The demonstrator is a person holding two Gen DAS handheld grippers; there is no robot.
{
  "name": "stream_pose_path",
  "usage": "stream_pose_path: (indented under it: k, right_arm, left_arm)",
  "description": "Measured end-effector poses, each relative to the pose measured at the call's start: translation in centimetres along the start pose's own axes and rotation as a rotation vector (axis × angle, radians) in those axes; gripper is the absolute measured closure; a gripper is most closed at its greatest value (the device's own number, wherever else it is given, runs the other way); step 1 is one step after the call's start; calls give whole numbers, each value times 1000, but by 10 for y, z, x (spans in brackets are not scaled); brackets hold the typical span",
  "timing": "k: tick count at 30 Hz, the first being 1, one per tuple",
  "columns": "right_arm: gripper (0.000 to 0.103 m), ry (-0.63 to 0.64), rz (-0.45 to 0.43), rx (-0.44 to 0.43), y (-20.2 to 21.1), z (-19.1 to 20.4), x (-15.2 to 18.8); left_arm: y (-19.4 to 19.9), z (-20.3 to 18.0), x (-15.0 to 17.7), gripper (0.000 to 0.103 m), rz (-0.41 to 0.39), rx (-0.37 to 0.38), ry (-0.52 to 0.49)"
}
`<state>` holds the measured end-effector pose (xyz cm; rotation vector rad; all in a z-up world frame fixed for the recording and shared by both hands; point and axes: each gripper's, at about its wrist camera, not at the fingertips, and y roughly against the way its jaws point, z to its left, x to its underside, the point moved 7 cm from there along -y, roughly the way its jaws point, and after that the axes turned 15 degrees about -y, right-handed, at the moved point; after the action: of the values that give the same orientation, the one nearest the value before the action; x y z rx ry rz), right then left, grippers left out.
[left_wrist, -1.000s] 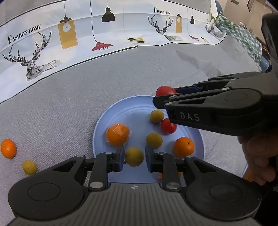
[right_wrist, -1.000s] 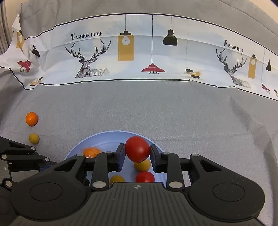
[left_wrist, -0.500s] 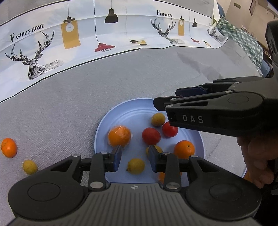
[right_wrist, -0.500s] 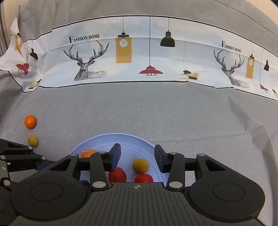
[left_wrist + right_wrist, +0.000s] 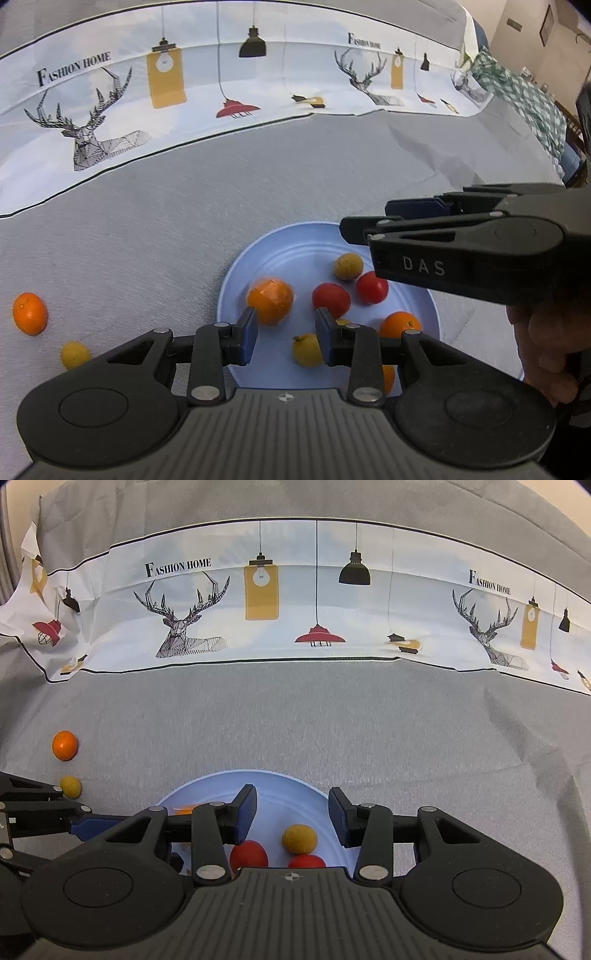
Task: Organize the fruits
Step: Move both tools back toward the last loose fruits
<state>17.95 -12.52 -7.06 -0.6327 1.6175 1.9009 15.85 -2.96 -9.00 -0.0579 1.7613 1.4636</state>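
Observation:
A light blue plate on the grey cloth holds a wrapped orange, two red tomatoes, an orange and several small yellow fruits. My left gripper is open and empty above the plate's near rim. My right gripper is open and empty over the plate, with a tomato and a yellow fruit below it. An orange and a yellow fruit lie on the cloth to the left of the plate.
A printed white cloth band runs along the back of the grey surface. A green checked cloth lies at the far right. The right gripper's body reaches over the plate's right side.
My right gripper opened and dropped the red tomato onto the plate. My left gripper opened, let go of a yellow fruit onto the plate and drew back a little.

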Motion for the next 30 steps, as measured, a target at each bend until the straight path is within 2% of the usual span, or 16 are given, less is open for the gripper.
stream_pose_path:
  k: [6, 8, 14, 17, 21, 25, 30]
  right_arm:
    - [58, -1, -20, -11, 1, 7, -3]
    - [60, -1, -30, -17, 1, 11, -4]
    - [69, -10, -63, -34, 3, 22, -8]
    - [76, -11, -86, -50, 4, 29, -11]
    - [82, -18, -109, -80, 6, 42, -15]
    - [82, -9, -114, -127, 7, 64, -14]
    - [82, 12, -67, -192, 3, 98, -5]
  left_arm:
    - [6, 17, -1, 66, -7, -34, 41]
    - [8, 23, -2, 70, -10, -47, 57]
    - [17, 46, -1, 82, -18, -110, 112]
    - [23, 64, 3, 84, -9, -162, 151]
    - [33, 97, 11, 85, 1, -215, 241]
    - [49, 143, 23, 85, -1, -262, 394]
    - [58, 178, 39, 85, 20, -283, 518]
